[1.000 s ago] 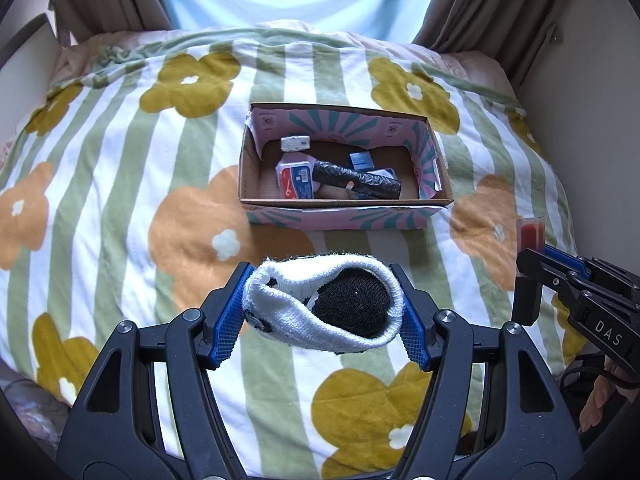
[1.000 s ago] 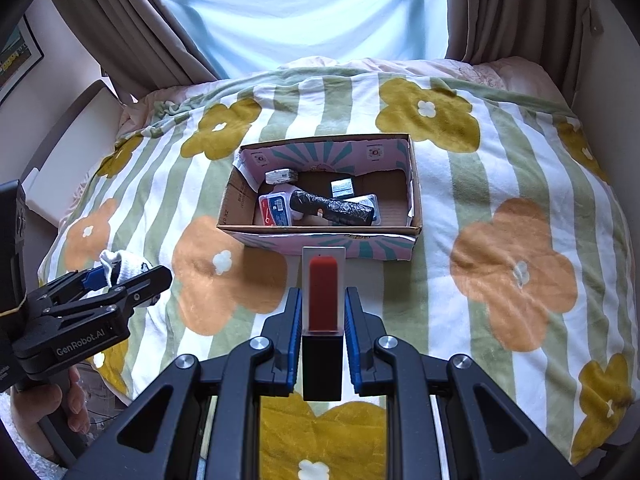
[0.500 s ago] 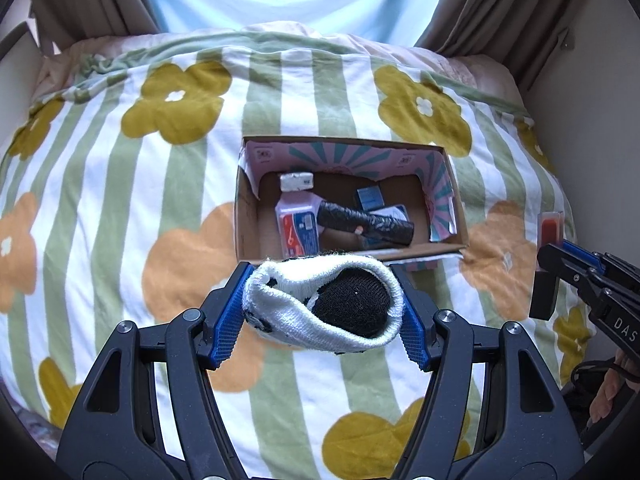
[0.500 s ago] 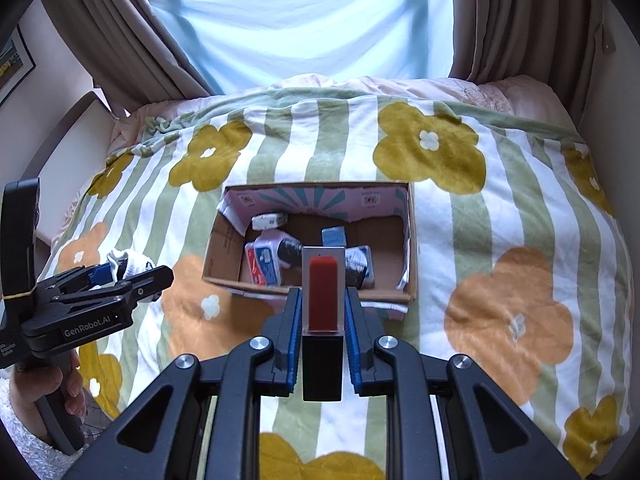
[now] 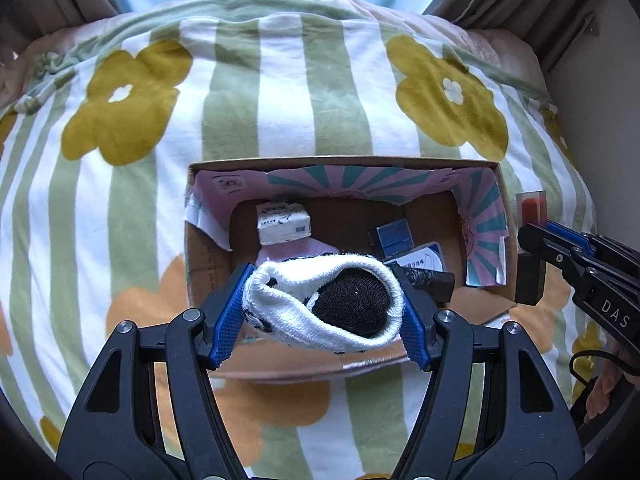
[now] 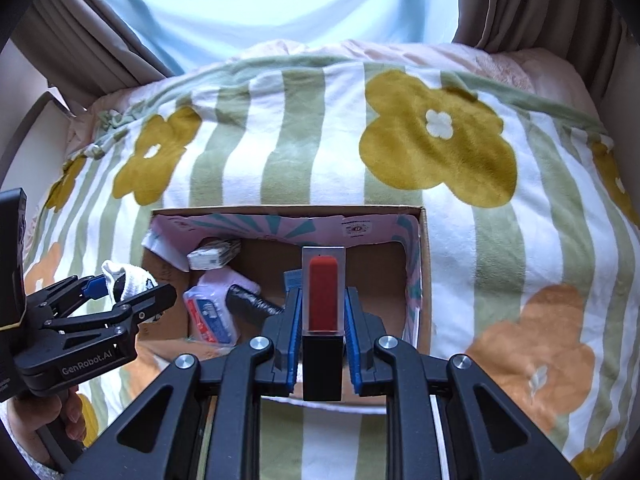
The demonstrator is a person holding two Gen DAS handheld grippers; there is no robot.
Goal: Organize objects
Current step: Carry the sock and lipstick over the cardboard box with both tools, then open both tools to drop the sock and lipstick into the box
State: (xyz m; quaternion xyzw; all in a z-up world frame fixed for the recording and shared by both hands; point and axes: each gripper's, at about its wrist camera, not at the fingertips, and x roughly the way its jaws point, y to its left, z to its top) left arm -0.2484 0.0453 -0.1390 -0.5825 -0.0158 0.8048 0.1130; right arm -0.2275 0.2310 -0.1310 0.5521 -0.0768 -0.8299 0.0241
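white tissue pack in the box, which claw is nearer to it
Left. The left claw, holding the sock, is just in front of the tissue pack; the right claw, holding the lipstick, sits further right.

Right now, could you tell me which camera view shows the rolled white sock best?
The left wrist view: the rolled white sock fills the centre, clamped between the left gripper's blue pads, with its dark core visible. The right wrist view shows only a small white part at the left edge, mostly hidden by the gripper.

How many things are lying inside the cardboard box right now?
5 visible: white packet far left, pink-and-red pouch beneath it, black roll centre, blue box and white-blue pack right. Claws may hide more.
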